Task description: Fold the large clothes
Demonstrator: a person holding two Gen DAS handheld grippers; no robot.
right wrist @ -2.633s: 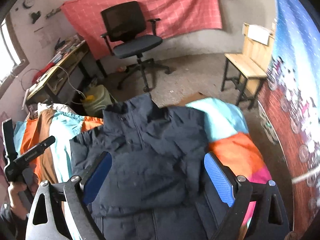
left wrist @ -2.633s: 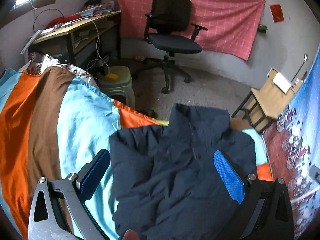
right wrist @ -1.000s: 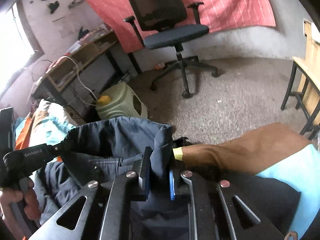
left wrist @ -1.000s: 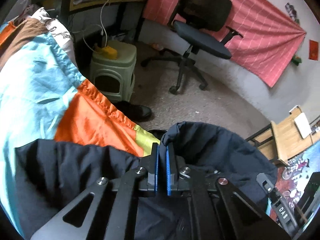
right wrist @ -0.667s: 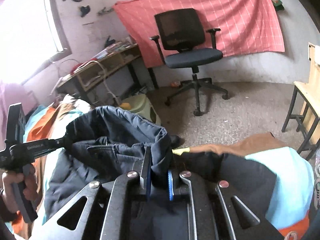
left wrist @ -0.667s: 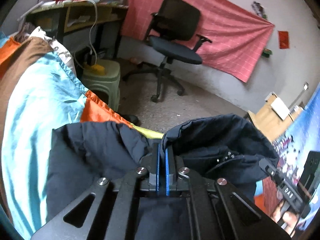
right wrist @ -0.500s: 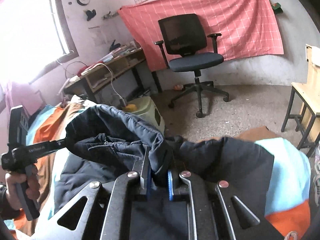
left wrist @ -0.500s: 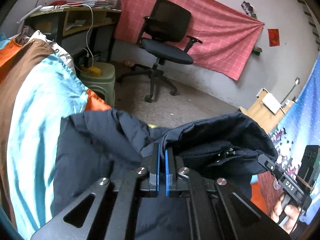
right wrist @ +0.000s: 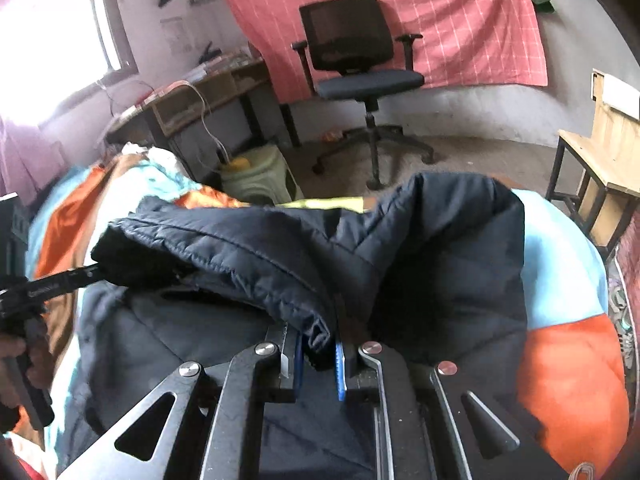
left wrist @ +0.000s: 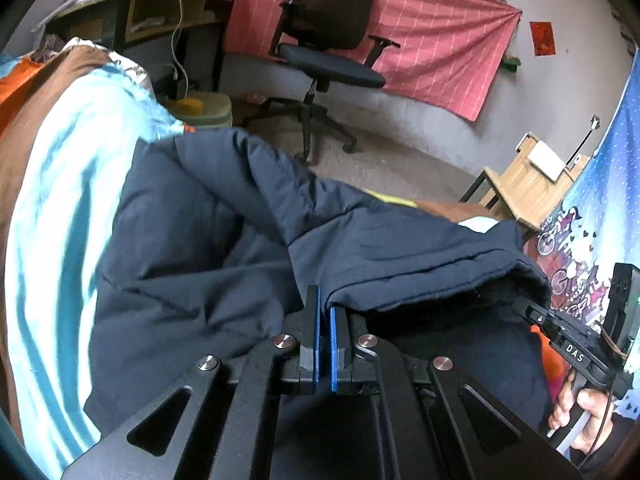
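A dark navy padded jacket (left wrist: 200, 248) lies on a bed with a striped orange, brown and light blue cover (left wrist: 60, 168). My left gripper (left wrist: 325, 312) is shut on the jacket's collar edge and holds it up over the jacket's body. My right gripper (right wrist: 318, 340) is shut on the other end of the same edge of the jacket (right wrist: 420, 248). The lifted part is doubled back over the rest. The right gripper also shows in the left wrist view (left wrist: 560, 340), the left gripper in the right wrist view (right wrist: 60, 284).
A black office chair (left wrist: 332, 60) stands on the floor beyond the bed, before a pink cloth on the wall. A desk (left wrist: 132, 12) and a green stool (left wrist: 204, 108) are at the left. A wooden chair (right wrist: 600, 160) is at the right.
Both grippers went from open above the flat jacket to shut on its far edge. They have lifted it and drawn it back towards me, folding the top over the body.
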